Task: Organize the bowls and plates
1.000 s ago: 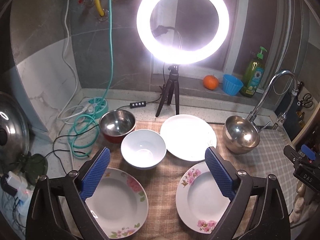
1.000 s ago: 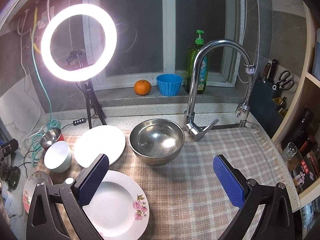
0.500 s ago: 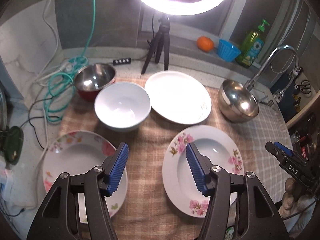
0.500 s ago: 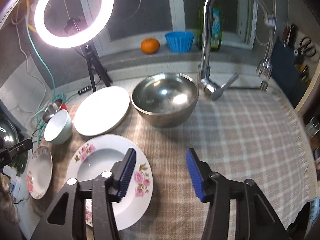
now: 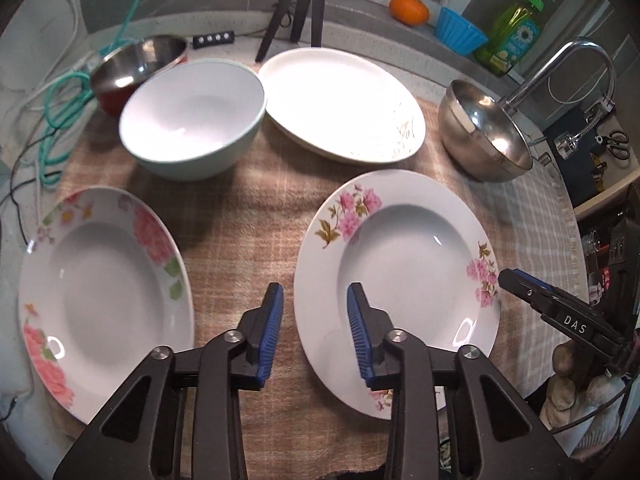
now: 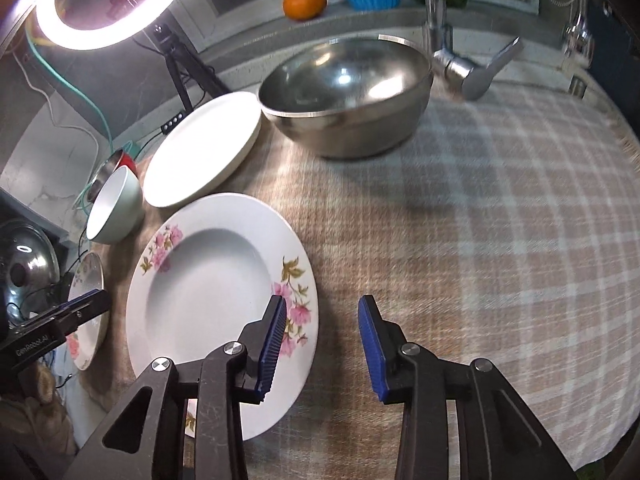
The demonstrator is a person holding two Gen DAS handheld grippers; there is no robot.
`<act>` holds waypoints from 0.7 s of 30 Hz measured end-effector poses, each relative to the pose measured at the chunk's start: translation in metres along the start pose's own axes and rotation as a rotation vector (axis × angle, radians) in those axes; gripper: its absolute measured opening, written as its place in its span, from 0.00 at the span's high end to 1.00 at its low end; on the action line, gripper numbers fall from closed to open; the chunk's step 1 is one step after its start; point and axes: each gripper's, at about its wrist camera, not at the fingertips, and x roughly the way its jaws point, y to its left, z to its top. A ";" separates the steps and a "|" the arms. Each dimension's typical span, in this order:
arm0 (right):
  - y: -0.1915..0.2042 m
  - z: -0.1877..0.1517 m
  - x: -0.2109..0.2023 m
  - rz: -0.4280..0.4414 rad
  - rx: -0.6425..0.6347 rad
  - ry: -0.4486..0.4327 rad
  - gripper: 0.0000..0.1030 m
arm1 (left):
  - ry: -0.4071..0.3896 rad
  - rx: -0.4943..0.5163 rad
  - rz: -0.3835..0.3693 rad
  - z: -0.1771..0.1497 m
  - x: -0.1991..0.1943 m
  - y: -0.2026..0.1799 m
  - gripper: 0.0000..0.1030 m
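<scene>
Step in hand, as judged: both grippers are positioned on the same flowered plate (image 5: 396,264), one at each side of its rim, apparently to lift it as the first move in stacking. That plate lies flat on the checked cloth (image 6: 460,220) covering the surface, front centre. The left gripper (image 5: 315,332) points steeply down with the plate's left rim between its blue pads; its jaws are closing, and a gap still shows on either side of the rim, so no grip yet. The right gripper (image 6: 322,344) straddles the plate's right rim, inner pad over the pink flower print, outer pad over bare cloth; its jaws are also closing, pads not yet pressing. Nothing is held by either one. Other pieces: a second flowered plate (image 5: 100,292) lies to the left, well apart from the first; a white bowl (image 5: 192,120) and a plain white plate (image 5: 340,100) sit behind, just beside each other; a large steel bowl (image 6: 348,92) stands near the faucet (image 6: 472,68); a small steel bowl (image 5: 140,64) is at back left. Next move, as judged: finish closing on both rims evenly, then lift level. Uneven closure could tip the plate. The rim is thin and glazed, probably slippery. Likely destination is the matching plate on the left.
</scene>
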 end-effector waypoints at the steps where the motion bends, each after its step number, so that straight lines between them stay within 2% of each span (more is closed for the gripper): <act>1: -0.001 0.000 0.004 0.006 0.005 0.011 0.67 | 0.007 -0.006 0.001 0.000 0.003 0.001 0.73; 10: -0.008 0.003 0.017 0.067 0.031 0.050 0.71 | 0.036 -0.031 0.008 0.003 0.016 0.008 0.73; 18: -0.003 0.008 0.020 0.110 0.020 0.072 0.83 | 0.054 -0.047 -0.006 0.004 0.026 0.008 0.78; 21: -0.006 0.008 0.020 0.123 0.033 0.079 0.83 | 0.053 -0.051 -0.009 0.005 0.026 0.010 0.78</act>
